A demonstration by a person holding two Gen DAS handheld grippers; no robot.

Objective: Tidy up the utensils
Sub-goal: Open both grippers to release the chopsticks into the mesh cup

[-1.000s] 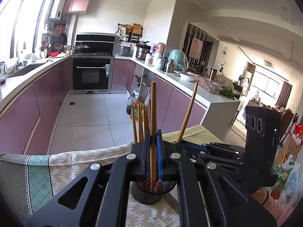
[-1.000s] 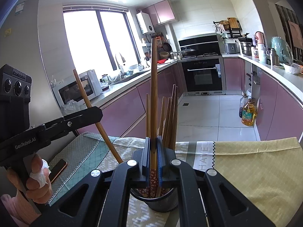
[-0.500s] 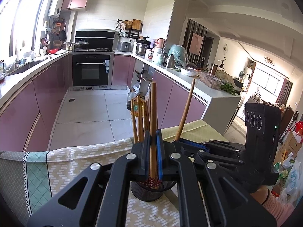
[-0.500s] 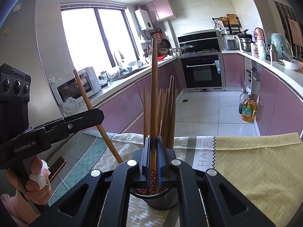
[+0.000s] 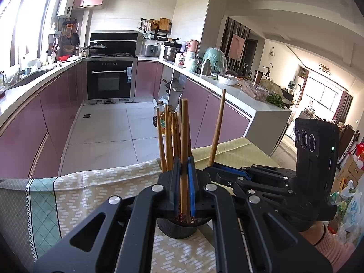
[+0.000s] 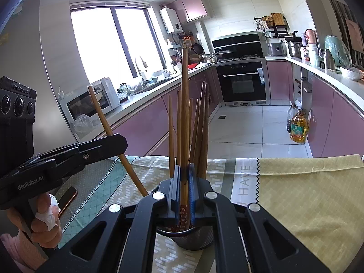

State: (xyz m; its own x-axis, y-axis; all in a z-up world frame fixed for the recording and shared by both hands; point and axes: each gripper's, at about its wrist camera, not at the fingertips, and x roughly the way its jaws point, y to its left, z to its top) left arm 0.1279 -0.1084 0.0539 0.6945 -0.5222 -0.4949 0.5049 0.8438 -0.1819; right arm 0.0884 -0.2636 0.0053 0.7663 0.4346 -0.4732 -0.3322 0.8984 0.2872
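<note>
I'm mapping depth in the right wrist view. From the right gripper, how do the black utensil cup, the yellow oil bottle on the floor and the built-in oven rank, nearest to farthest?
1. Black utensil cup: just below the right gripper, on the tablecloth.
2. Yellow oil bottle: on the floor to the right, past the table edge.
3. Built-in oven: at the far end of the kitchen, centre-right.

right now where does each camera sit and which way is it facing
Left wrist: sits on the left gripper, shut on a chopstick above the holder, facing the oven; the right gripper and a pink sleeve show.
Right wrist: sits on the right gripper, shut on its own chopstick, facing the window; the left gripper and hand show.
Shared: holder, oven, tablecloth.
</note>
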